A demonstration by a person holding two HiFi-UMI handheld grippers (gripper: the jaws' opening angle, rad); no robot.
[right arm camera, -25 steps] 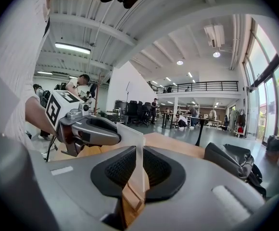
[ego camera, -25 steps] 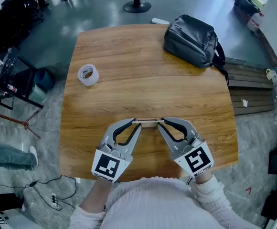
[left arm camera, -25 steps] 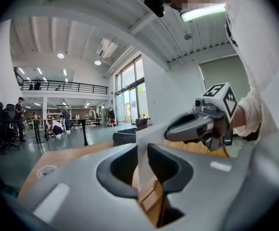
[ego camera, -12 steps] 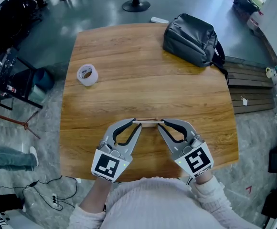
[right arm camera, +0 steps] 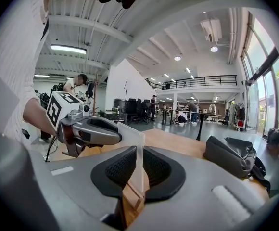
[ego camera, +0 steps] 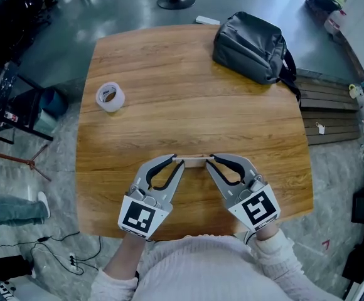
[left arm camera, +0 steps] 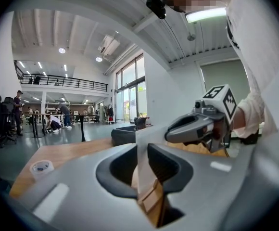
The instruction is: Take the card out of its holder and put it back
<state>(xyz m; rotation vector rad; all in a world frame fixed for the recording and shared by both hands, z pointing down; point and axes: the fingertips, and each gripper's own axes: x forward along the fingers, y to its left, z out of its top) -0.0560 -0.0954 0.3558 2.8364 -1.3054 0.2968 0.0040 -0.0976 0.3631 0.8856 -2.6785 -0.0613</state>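
A white card (ego camera: 193,158) stands in a small wooden holder (ego camera: 193,163) held just above the wooden table (ego camera: 169,105), near its front edge. My left gripper (ego camera: 179,162) is shut on the card's left end and my right gripper (ego camera: 211,160) on its right end, tips facing each other. In the left gripper view the card (left arm camera: 144,148) rises between the pads with the holder (left arm camera: 151,201) below them. The right gripper view shows the same: the card (right arm camera: 137,150) upright above the holder (right arm camera: 132,196). Whether the jaws also pinch the holder is hidden.
A roll of tape (ego camera: 110,96) lies at the table's left side. A dark grey bag (ego camera: 251,39) sits at the far right corner. Bare wood lies between them and my grippers. Chairs and cables stand on the floor to the left.
Both grippers and the card in its holder stay as they were. Only the head view has shifted a little, so the tape and bag sit slightly higher.
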